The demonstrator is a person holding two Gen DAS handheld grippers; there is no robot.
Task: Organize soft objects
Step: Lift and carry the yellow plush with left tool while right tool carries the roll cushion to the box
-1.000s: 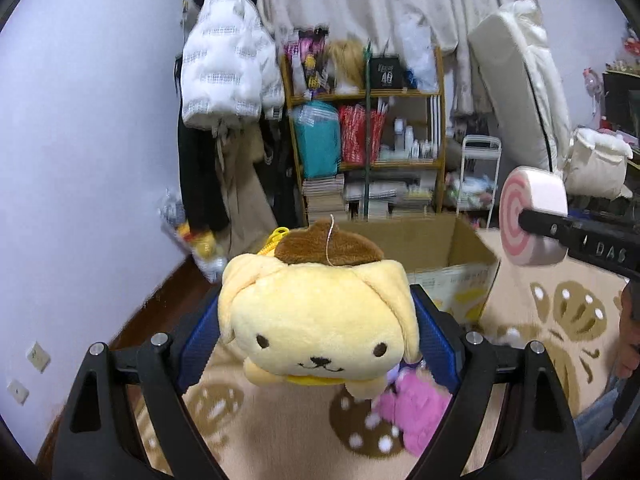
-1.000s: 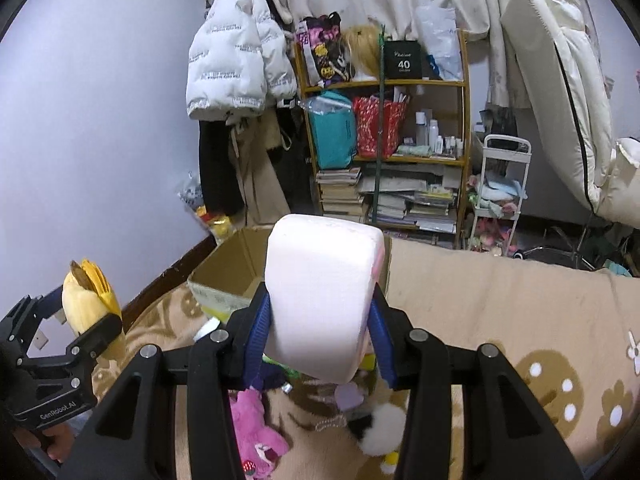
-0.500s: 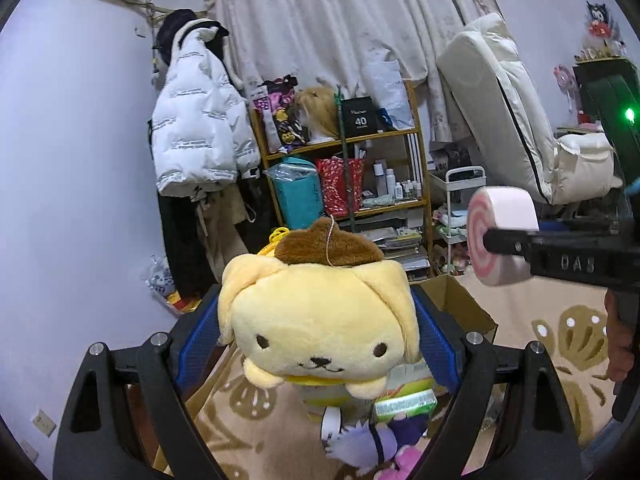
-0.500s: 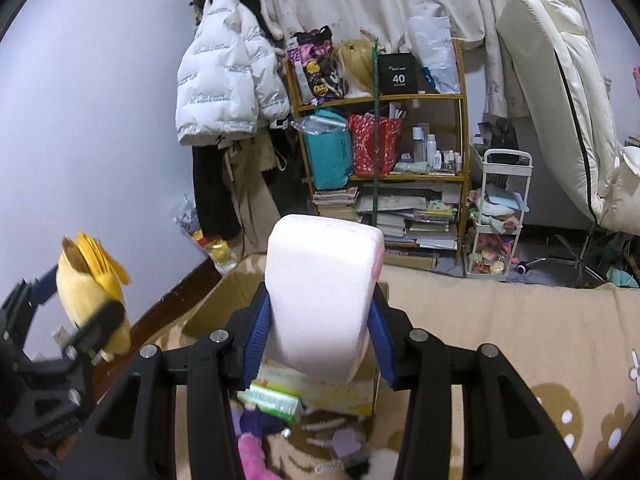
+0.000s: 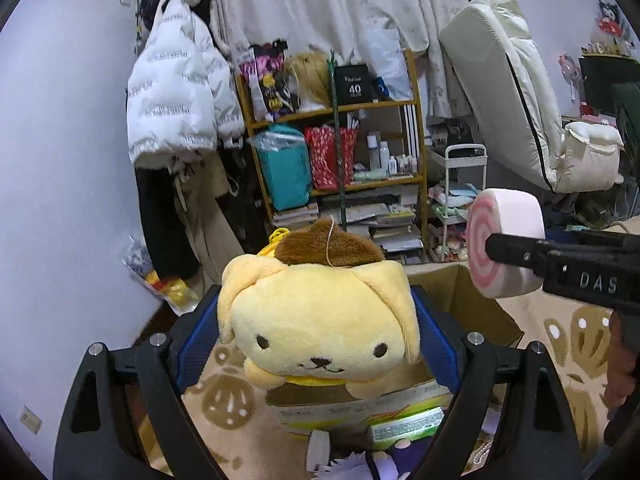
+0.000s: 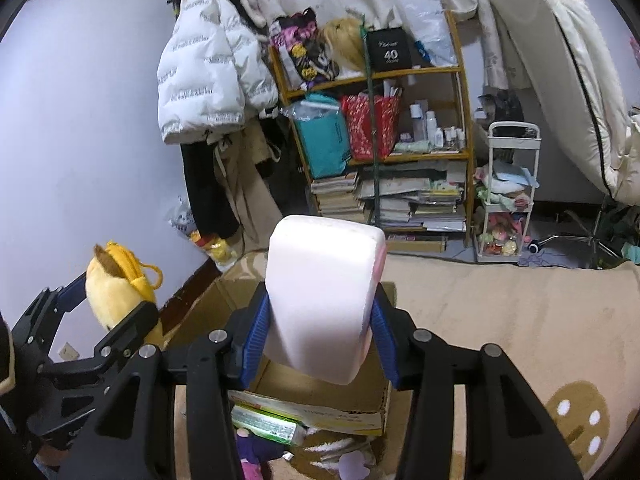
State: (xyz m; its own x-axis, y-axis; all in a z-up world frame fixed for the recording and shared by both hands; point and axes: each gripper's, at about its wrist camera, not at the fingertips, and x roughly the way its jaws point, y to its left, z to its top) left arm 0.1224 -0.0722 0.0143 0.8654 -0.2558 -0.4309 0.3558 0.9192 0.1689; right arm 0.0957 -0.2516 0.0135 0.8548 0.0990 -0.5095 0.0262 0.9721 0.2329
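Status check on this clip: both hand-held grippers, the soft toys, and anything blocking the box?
Left hand-held gripper clamped on yellow dog plush. Right hand-held gripper jaws opening around pink swirl cushion. Both above open cardboard box. Nothing in the way.

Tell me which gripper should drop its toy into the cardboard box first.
Right, probably. The right gripper, jaws opening, holds the pink roll cushion above the cardboard box; the left gripper with the yellow dog plush hangs nearer its front wall.

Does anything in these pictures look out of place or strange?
Yes. A cream mattress leans tilted against the curtain instead of lying flat. Small toys and a green packet lie loose on the rug in front of the cardboard box, not in it.
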